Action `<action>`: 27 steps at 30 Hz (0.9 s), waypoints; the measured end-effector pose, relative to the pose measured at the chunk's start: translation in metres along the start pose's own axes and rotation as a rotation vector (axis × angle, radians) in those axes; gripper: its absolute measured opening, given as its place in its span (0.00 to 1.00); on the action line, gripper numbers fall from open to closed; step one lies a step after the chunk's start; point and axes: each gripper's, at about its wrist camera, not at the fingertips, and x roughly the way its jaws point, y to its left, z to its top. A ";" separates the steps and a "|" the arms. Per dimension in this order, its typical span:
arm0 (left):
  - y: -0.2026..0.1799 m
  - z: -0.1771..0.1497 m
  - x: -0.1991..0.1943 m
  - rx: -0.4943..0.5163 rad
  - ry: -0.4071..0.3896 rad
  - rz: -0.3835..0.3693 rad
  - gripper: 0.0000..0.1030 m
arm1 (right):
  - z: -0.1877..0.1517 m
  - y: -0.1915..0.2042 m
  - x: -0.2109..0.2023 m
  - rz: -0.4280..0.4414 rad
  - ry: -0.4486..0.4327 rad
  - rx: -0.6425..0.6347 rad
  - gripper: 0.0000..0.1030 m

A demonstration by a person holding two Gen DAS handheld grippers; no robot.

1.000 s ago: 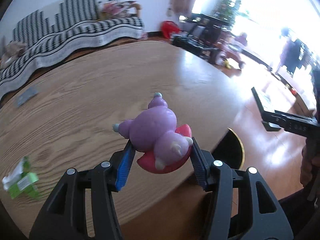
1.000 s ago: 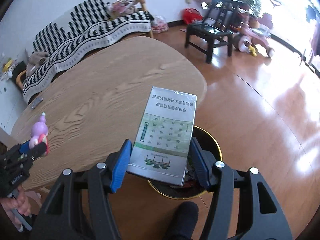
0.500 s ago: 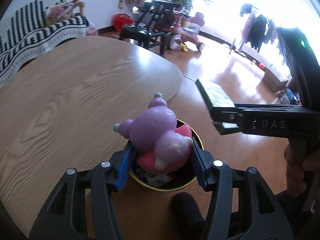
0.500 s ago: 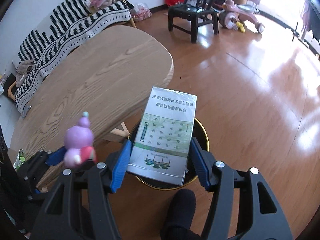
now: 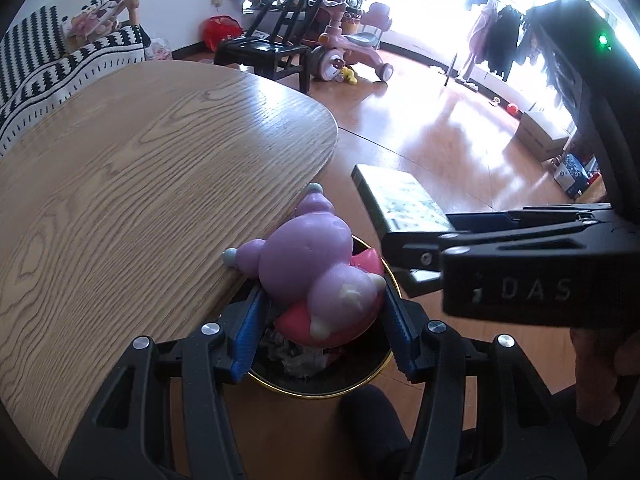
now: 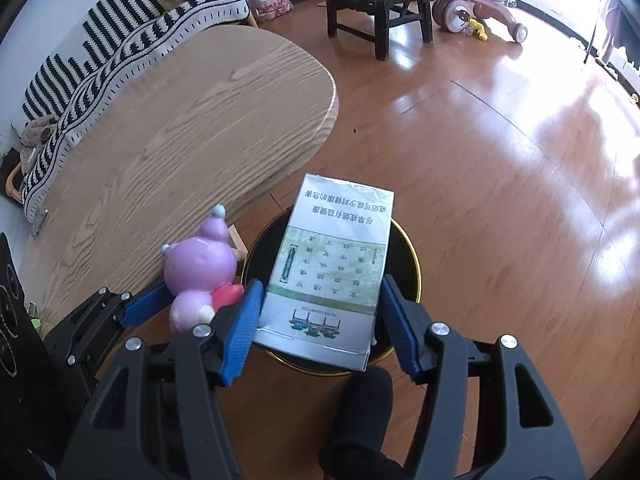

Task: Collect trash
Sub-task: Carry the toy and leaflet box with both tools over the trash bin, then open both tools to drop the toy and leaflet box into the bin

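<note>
You are holding the left gripper (image 5: 322, 316) above the black trash bin with a gold rim (image 5: 376, 376), and its blue pads are pinching a purple toy figure with a pink base (image 5: 316, 276). The toy is lying tilted between the pads, its head pointing away from you, over the edge of the wooden table (image 5: 140, 184). Inside the bin, crumpled paper trash (image 5: 296, 356) is showing under the toy.

You are holding the right gripper (image 6: 320, 316) just beside the left one, also above the bin (image 6: 414, 268). Its pads are pressing on both long sides of a flat silver and green carton with printed text (image 6: 332, 268). The carton is covering most of the bin's opening in the right wrist view. In this view the toy (image 6: 200, 268) is sitting just to the left of the carton, not touching it as far as I can see.

The bin is standing on the wooden floor (image 6: 500, 168), close to the rounded end of the table (image 6: 192, 128). A dark foot (image 6: 360, 400) is resting on the floor near the bin.
</note>
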 end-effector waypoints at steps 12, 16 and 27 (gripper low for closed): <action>-0.009 -0.003 0.006 0.033 -0.005 -0.003 0.54 | 0.003 -0.007 0.005 0.005 0.008 0.034 0.57; -0.010 -0.001 0.006 0.033 -0.008 -0.015 0.59 | 0.004 -0.010 0.005 0.009 0.009 0.056 0.60; -0.016 -0.001 -0.009 0.060 -0.054 -0.047 0.87 | 0.009 -0.024 -0.016 0.036 -0.068 0.135 0.83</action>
